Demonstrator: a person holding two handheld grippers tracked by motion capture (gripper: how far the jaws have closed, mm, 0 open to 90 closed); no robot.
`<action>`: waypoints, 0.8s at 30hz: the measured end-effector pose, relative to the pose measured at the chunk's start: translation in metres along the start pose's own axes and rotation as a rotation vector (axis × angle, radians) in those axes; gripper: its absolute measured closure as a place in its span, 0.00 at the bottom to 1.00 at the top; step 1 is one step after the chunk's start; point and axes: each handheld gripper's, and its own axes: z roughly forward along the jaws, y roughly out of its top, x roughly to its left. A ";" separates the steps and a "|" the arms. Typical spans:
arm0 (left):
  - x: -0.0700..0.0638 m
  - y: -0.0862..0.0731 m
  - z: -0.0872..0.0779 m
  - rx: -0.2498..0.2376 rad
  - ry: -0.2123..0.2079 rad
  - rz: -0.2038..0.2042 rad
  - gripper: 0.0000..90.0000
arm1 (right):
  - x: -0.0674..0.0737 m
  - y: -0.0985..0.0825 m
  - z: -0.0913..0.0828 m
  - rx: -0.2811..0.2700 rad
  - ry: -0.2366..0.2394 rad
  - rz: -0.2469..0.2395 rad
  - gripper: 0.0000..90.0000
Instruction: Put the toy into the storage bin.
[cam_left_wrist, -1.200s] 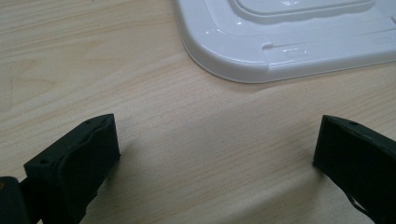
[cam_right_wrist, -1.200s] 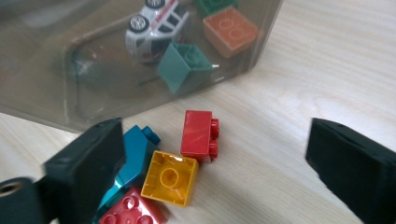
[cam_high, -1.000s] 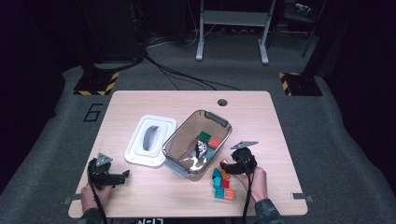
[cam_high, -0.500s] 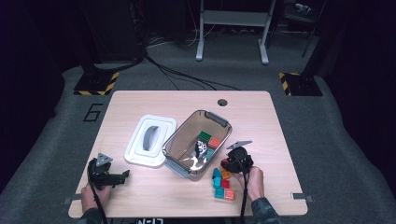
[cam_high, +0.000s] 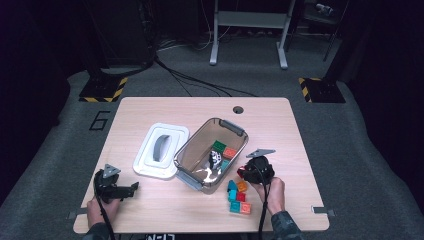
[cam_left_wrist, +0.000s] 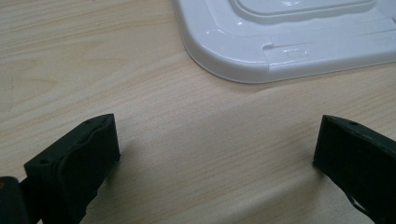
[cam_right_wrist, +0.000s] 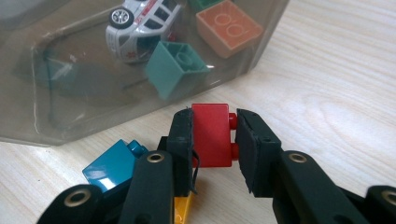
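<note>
Right gripper (cam_right_wrist: 212, 135) has just closed its jaws on the red plastic brick (cam_right_wrist: 211, 134), near the table's front edge beside the clear plastic bin (cam_high: 192, 150). Lift straight, clear the wall, release low. Bin holds white toy car (cam_right_wrist: 140, 25), teal, orange, green bricks. Left gripper (cam_left_wrist: 217, 154) spread, idle.

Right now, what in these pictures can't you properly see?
- Red brick, right gripper view: its sides hidden by the right gripper.
- Yellow brick, same view: mostly under the jaw arms.
- White lid, left gripper view: cut off by the top edge.
- Toy car, high view: too small.
</note>
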 end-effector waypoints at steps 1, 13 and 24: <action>0.000 0.000 0.000 -0.004 0.003 -0.001 0.00 | -0.001 0.000 -0.002 -0.004 0.001 0.000 0.76; 0.000 0.000 0.000 0.000 0.000 0.000 0.00 | -0.005 0.006 -0.018 -0.035 0.010 0.014 0.76; 0.000 0.000 0.000 0.003 -0.001 0.001 0.00 | -0.009 0.013 -0.035 -0.054 0.001 -0.002 0.76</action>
